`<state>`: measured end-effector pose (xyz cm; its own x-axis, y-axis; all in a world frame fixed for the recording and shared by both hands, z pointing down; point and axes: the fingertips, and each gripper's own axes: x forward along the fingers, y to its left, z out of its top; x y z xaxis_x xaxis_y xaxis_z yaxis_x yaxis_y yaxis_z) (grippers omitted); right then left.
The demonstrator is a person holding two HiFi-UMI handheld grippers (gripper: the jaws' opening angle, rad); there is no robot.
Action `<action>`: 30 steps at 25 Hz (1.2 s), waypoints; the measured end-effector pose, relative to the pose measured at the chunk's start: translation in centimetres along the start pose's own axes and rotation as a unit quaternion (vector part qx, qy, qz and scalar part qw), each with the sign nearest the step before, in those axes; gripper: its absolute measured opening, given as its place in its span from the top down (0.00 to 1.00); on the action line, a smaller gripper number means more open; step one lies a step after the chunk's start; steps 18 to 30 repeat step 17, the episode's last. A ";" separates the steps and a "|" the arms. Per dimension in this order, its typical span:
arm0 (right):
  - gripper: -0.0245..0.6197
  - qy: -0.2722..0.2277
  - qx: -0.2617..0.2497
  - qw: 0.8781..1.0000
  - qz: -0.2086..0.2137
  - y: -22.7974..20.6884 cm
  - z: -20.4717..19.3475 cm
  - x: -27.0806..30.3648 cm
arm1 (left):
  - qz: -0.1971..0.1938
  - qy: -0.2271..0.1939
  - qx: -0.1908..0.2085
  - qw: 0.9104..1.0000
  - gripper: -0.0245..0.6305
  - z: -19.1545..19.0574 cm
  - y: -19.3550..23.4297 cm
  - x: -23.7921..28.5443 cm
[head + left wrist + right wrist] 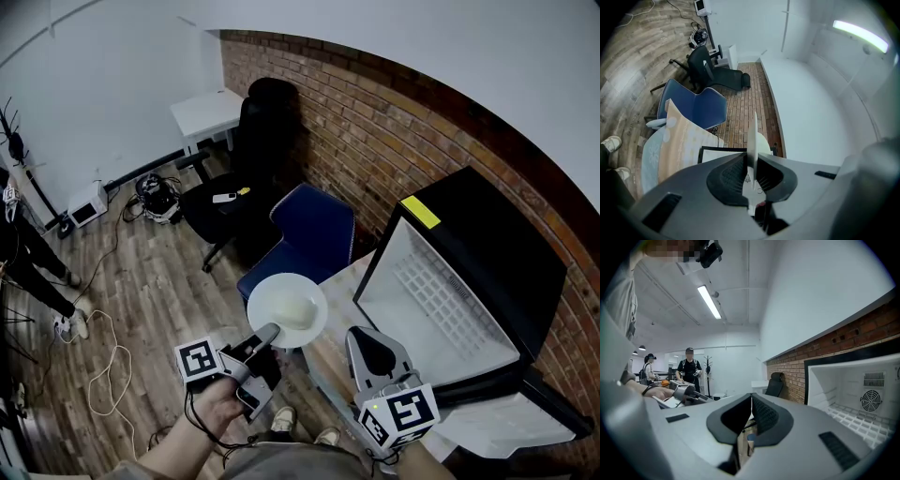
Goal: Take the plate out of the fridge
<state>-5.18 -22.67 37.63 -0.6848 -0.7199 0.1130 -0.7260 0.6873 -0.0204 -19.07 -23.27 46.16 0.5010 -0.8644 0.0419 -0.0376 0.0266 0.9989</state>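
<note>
A white round plate [288, 309] hangs in the air in front of the open black mini fridge [487, 253], held by its near rim. My left gripper [267, 335] is shut on that rim; in the left gripper view the plate [753, 140] stands edge-on between the two pads. My right gripper [367, 349] points up beside the fridge's open white compartment [441, 305] with its jaws shut and nothing between them. In the right gripper view the closed jaws [751, 401] meet at the tip, with the fridge interior [862, 399] to the right.
A blue chair [309, 234] stands just beyond the plate, a black office chair [253, 159] and white desk [211, 112] farther back. A brick wall [375, 131] runs behind the fridge. A cloth-covered table [679, 140] lies below. Cables [103, 366] cross the wooden floor. People stand in the distance [689, 369].
</note>
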 end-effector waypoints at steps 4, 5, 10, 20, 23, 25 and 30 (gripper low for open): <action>0.92 0.001 -0.004 1.000 -0.002 0.1 0.0 -0.3 | -0.004 0.007 0.003 1.000 0.90 -0.3 -0.2 0.0; 0.92 0.002 -0.004 1.000 -0.003 0.0 0.1 -0.3 | -0.004 0.009 0.004 1.000 0.90 -0.3 -0.3 0.1; 0.92 0.003 0.000 1.000 -0.016 -0.4 0.2 -0.9 | -0.004 0.019 0.005 1.000 0.90 -0.8 -0.5 0.4; 0.92 0.002 0.002 1.000 -0.025 -1.0 0.3 -1.4 | -0.007 0.027 0.009 1.000 0.90 -1.4 -0.8 1.0; 0.92 0.002 0.002 1.000 -0.025 -1.0 0.3 -1.4 | -0.007 0.027 0.009 1.000 0.90 -1.4 -0.8 1.0; 0.92 0.002 0.002 1.000 -0.025 -1.0 0.3 -1.4 | -0.007 0.027 0.009 1.000 0.90 -1.4 -0.8 1.0; 0.92 0.002 0.002 1.000 -0.025 -1.0 0.3 -1.4 | -0.007 0.027 0.009 1.000 0.90 -1.4 -0.8 1.0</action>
